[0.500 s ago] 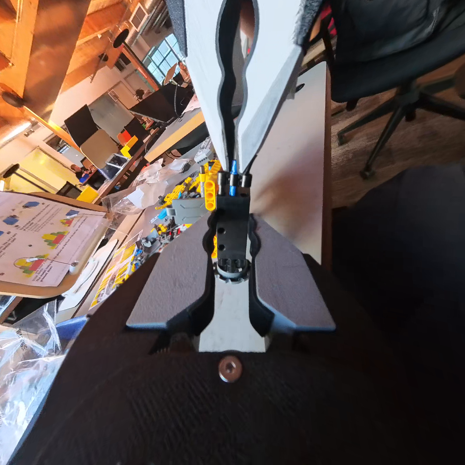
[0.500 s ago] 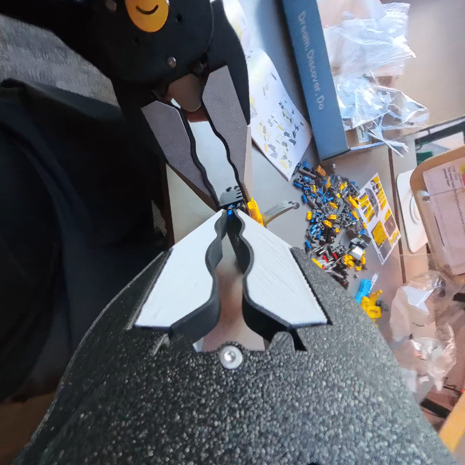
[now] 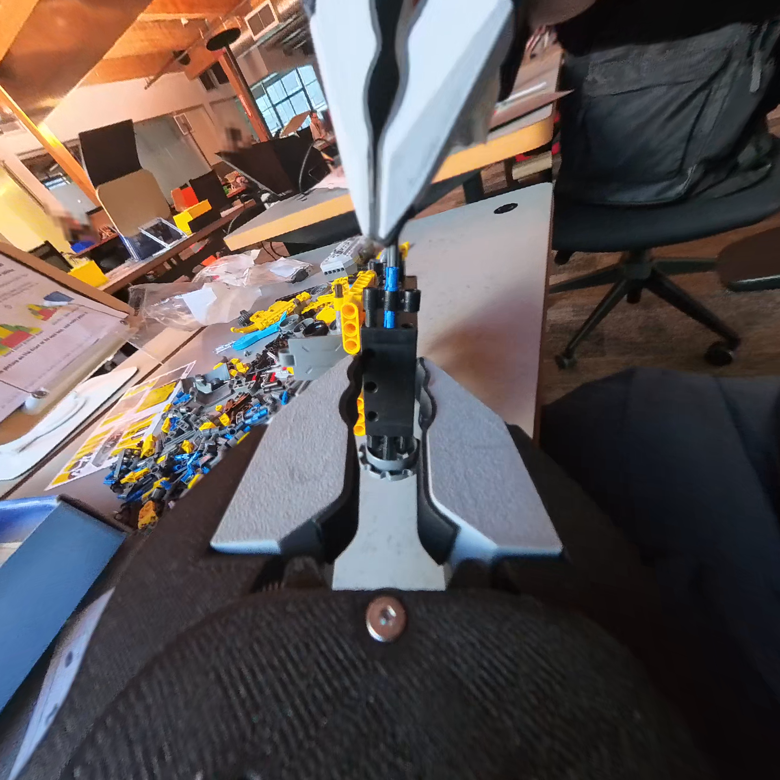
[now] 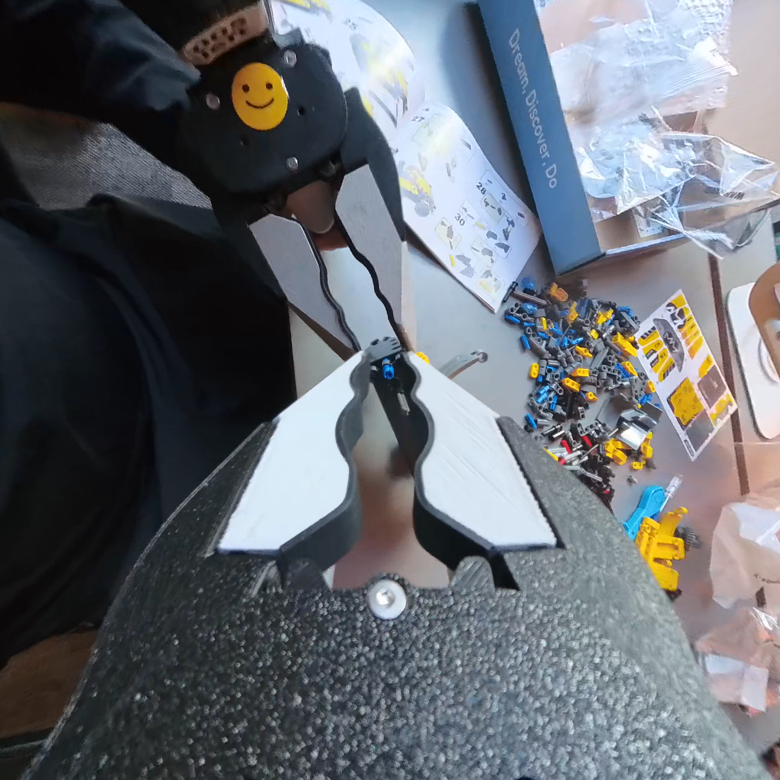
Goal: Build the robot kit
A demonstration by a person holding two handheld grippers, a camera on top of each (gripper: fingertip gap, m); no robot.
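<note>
Overhead, a blue cardboard box (image 4: pixel 534 139) holds crinkled clear plastic bags (image 4: pixel 658 122) beside loose plastic building pieces (image 4: pixel 591 380) on the grey table (image 3: pixel 477 304). Grey-padded left gripper (image 3: pixel 388 405) clamps a black brick assembly (image 3: pixel 388 380); white-padded right gripper (image 4: pixel 386 367), tips meeting it, pinches a thin dark axle (image 4: pixel 401 415).

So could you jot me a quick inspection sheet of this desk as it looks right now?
Surface: grey desk top, mostly covered on one side.
Job's things: black toy-brick assembly with a blue pin.
Clutter: loose pile of small blue, yellow and grey bricks, open instruction booklet, clear plastic bags, blue box.
Grippers: left gripper jaws shut on the assembly; right gripper jaws closed on a thin rod at its top.
Cables: nothing seen.
Surroundings: black office chair.
</note>
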